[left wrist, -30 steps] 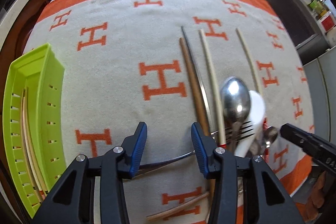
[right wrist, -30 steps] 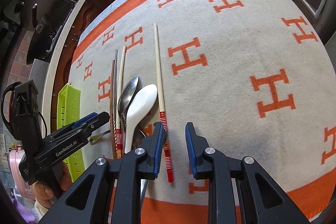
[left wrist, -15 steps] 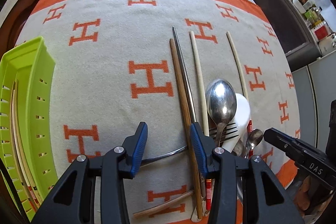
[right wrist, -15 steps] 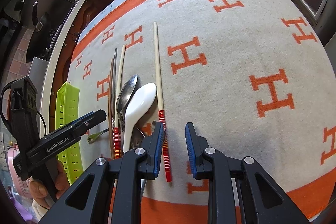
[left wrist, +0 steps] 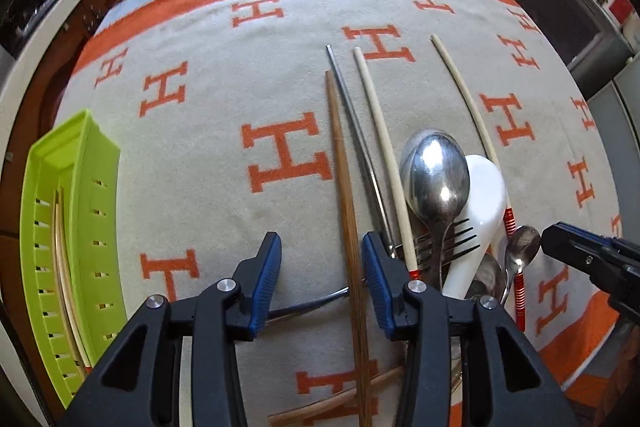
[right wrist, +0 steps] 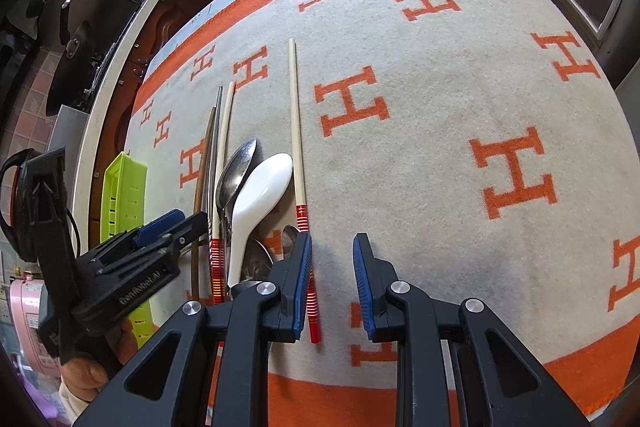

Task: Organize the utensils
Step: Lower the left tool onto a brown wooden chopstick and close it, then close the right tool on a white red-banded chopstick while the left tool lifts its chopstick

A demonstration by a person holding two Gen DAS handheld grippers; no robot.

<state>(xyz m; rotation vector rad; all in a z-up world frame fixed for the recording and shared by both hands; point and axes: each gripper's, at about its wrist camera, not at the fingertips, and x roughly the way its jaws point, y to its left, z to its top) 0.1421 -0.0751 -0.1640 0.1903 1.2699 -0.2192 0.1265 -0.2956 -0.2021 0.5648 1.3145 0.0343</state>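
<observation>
Left gripper jaws partly open, straddling the brown wooden chopstick w/o pinching it; right gripper jaws narrower, open on bare blanket, red-banded chopstick just beside its left pad. Metal spoon, white spoon & fork piled right of center in left view. Green tray w/ chopsticks sits at far left of the counter.
</observation>
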